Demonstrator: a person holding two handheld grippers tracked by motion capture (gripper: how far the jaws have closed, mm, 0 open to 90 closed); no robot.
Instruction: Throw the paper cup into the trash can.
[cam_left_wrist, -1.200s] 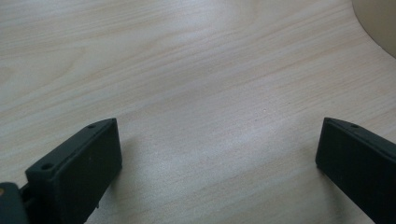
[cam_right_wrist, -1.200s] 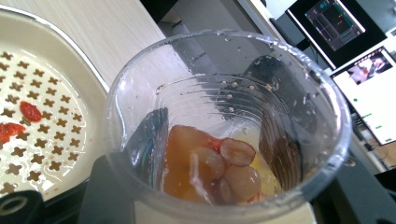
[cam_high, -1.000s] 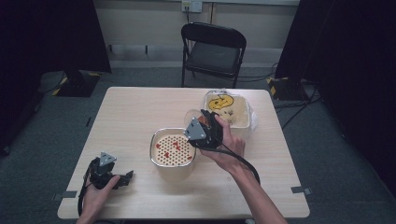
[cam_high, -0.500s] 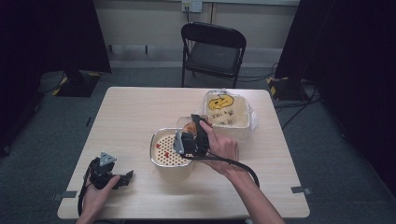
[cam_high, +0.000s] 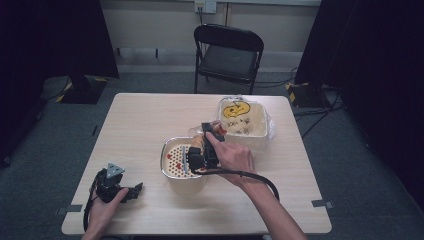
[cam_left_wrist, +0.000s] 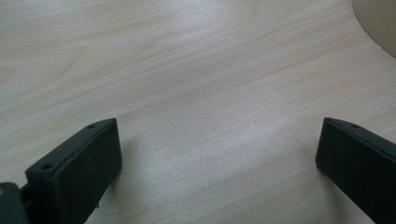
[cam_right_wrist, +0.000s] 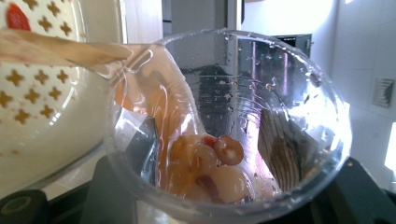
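Over the table's centre, the right gripper (cam_high: 196, 159) clamps a clear cup (cam_right_wrist: 224, 130) of fruit tipped toward the strainer bowl (cam_high: 175, 156) at nine o'clock; pouring slowly should avoid spills, while the left gripper (cam_high: 131, 192) rests wide open.

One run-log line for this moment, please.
right gripper: shut on clear cup, tipped over strainer bowl | cup: fruit pieces inside | left gripper: open, resting on table, nothing between fingers
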